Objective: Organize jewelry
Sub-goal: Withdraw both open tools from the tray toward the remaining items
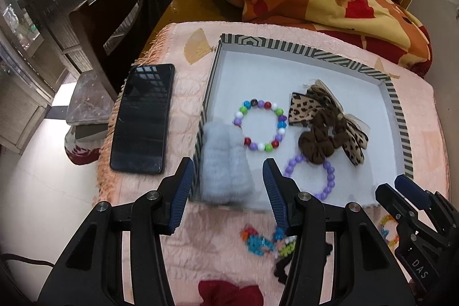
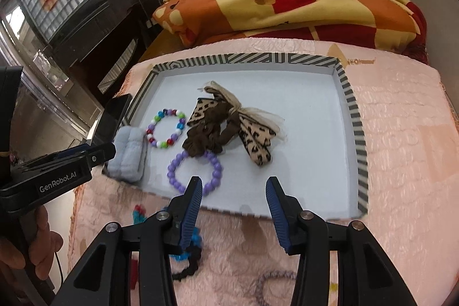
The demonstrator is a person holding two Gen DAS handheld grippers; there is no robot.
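The striped-rim tray (image 2: 362, 134) fills the middle of the right wrist frame on a pink blanket (image 2: 401, 134), holding a multicolored bead bracelet (image 2: 165, 131), a purple bead bracelet (image 2: 195, 171), a brown scrunchie (image 2: 208, 138) with a leopard-print bow (image 2: 255, 142), and a pale blue fuzzy piece (image 2: 129, 155) at its left wall. Below the tray's near edge, more bead pieces (image 1: 266, 244) on the blanket are blurred and partly hidden behind the fingers – their shapes are hard to make out. The left gripper (image 1: 226, 185) and right gripper (image 2: 233, 202) both stand part-way apart with nothing between the pads – the left one hangs in front of the fuzzy piece, without visible contact.
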